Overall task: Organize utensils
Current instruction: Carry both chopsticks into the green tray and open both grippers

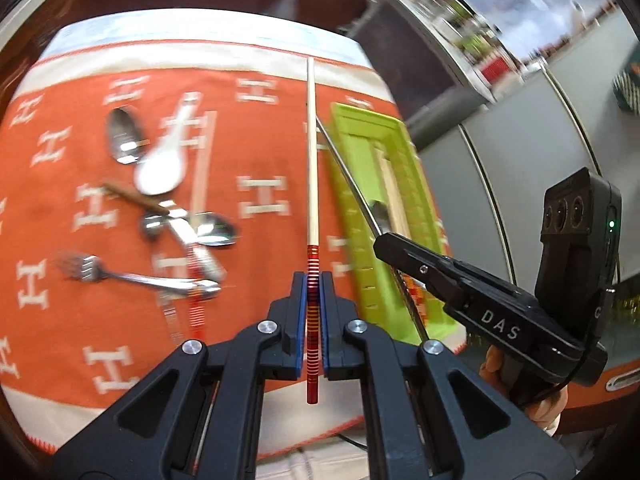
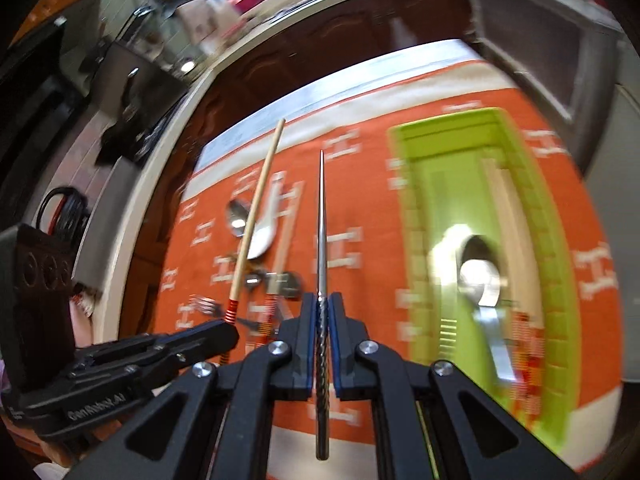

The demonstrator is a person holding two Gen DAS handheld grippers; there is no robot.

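Note:
My left gripper (image 1: pixel 313 280) is shut on a wooden chopstick (image 1: pixel 311 152) with a red striped handle, pointing away over the orange cloth (image 1: pixel 260 152). My right gripper (image 2: pixel 322 304) is shut on a thin metal chopstick (image 2: pixel 321 216) with a twisted handle. Each gripper shows in the other's view: the right gripper (image 1: pixel 384 240) beside the green tray (image 1: pixel 360 152), the left gripper (image 2: pixel 230 330) at lower left holding the wooden chopstick (image 2: pixel 260 204). The green tray (image 2: pixel 560 240) holds a metal spoon (image 2: pixel 480 276) and pale sticks. Loose spoons (image 1: pixel 160 168), a fork (image 1: pixel 92 270) and another chopstick (image 1: pixel 202 168) lie in a heap on the cloth.
The cloth covers a table with a dark wooden cabinet (image 2: pixel 320 48) beyond it. A white counter edge (image 2: pixel 168 140) curves along the left in the right wrist view. Grey panels (image 1: pixel 500 152) stand right of the tray. A hand (image 1: pixel 544 404) grips the right tool.

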